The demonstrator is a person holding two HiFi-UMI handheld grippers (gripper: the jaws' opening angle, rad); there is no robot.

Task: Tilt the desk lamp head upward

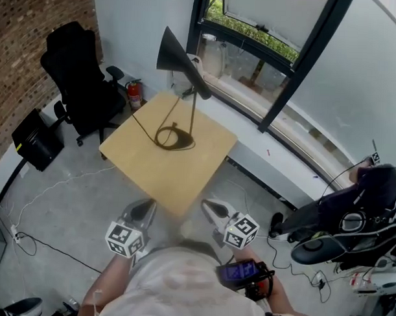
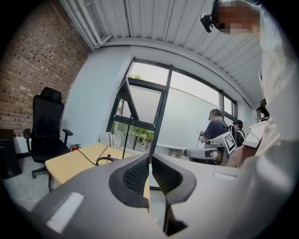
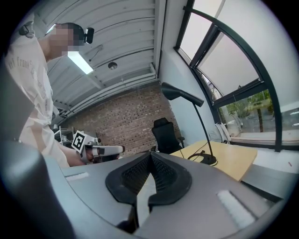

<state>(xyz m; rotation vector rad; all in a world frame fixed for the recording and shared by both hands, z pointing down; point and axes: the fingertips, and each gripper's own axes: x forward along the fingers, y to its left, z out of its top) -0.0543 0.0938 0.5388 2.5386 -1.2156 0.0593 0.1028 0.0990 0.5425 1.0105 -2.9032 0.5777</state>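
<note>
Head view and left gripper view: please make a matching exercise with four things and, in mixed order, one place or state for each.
1 desk lamp
2 office chair
3 fire extinguisher
4 left tongs

A red, on the floor
B shut, empty
C standing on the wooden table
D black, near the brick wall

Pairs: 1-C, 2-D, 3-A, 4-B

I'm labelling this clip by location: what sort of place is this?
Probably an office or lab workroom: a black swivel office chair, a light wooden desk bearing a black desk lamp, and a red fire extinguisher.
</note>
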